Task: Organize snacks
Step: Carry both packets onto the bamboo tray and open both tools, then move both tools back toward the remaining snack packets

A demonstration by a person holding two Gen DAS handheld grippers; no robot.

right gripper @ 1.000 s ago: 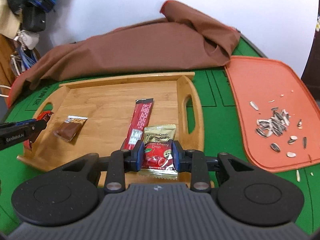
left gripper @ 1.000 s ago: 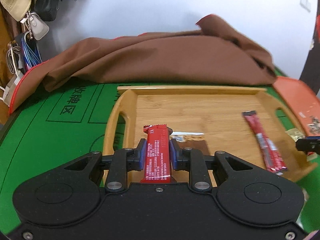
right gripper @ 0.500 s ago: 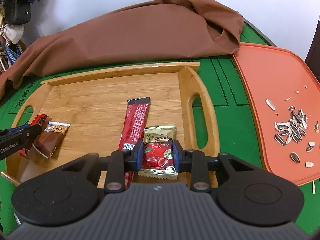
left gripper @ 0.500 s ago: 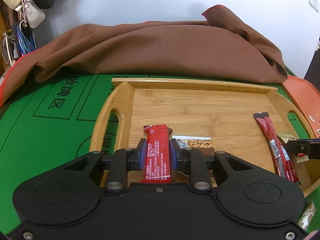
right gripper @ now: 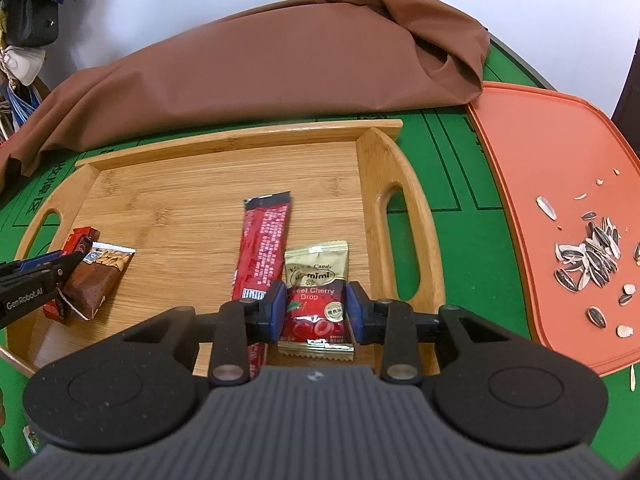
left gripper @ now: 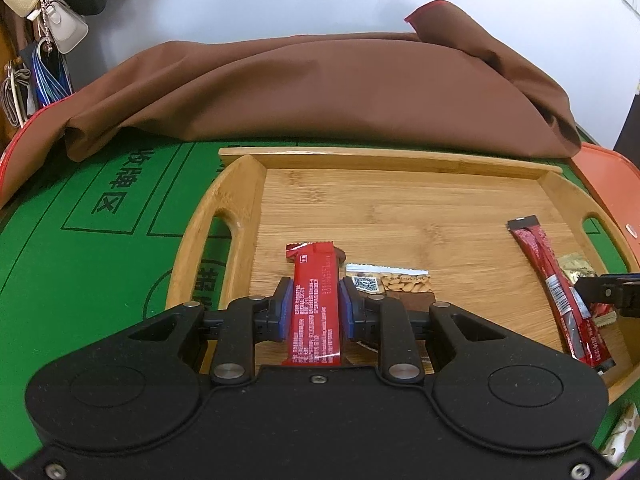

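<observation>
Left wrist view: red bar [left gripper: 316, 304] is clamped in left tongs [left gripper: 314, 308] over tray [left gripper: 240, 184]; cherry candy packet [right gripper: 316, 300] is pinched by right tongs [right gripper: 316, 312] beside the tray's right handle, seemingly for placing.

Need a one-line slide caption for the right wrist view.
Right gripper shut on gold-and-red cherry candy packet over wooden handled tray.

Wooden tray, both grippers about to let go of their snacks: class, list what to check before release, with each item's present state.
1. Left gripper clamps the red bar: ok.
2. Right gripper clamps the cherry drop packet: ok.
3. Both snacks over the wooden tray: ok.
4. Bar clear of the brown almond packet: not ok, they overlap.
5. Packet touching the tray floor: cannot tell.
6. Long red stick pack lies inside the tray: ok.
</observation>
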